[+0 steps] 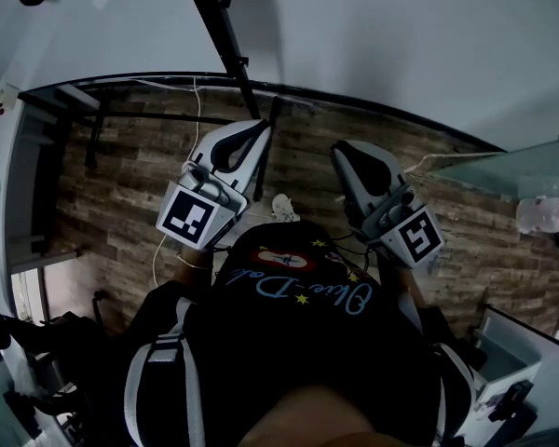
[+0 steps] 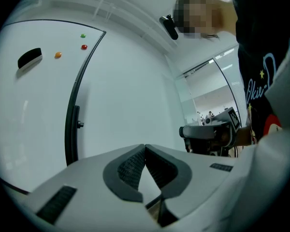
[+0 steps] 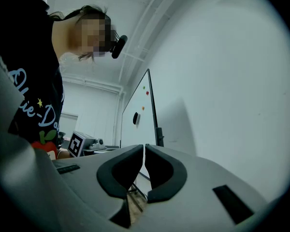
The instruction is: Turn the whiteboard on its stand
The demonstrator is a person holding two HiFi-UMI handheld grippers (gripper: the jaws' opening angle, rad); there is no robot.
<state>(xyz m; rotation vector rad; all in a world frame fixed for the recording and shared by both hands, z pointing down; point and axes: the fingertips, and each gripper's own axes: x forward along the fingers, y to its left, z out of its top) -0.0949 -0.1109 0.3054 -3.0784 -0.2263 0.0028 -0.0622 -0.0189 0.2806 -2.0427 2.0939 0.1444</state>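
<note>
Left gripper view has the left gripper (image 2: 145, 147) with its jaws pressed together at the tips and nothing between them. The right gripper (image 3: 144, 147) is all but closed as well, with only a hairline slit between its tips, and it is empty. In the head view both are held up in front of the person's chest, side by side and apart, above a wood-patterned floor (image 1: 121, 194).

The whiteboard (image 2: 29, 110) touches neither gripper. In the left gripper view it lies ahead and to the left of the jaws, filling that side of the picture. In the right gripper view it stands beyond the jaws, straight ahead and seen nearly edge-on, close to a white wall (image 3: 222, 81).

There is one whiteboard. On it sit one black eraser (image 2: 29, 58) and three small magnets: one green (image 2: 82, 35), one red (image 2: 84, 47) and one orange (image 2: 58, 55).

The board stands upright. Its white face carries no writing that can be made out, and a dark frame edge (image 2: 71, 129) with a small knob (image 2: 79, 124) runs down its side.
</note>
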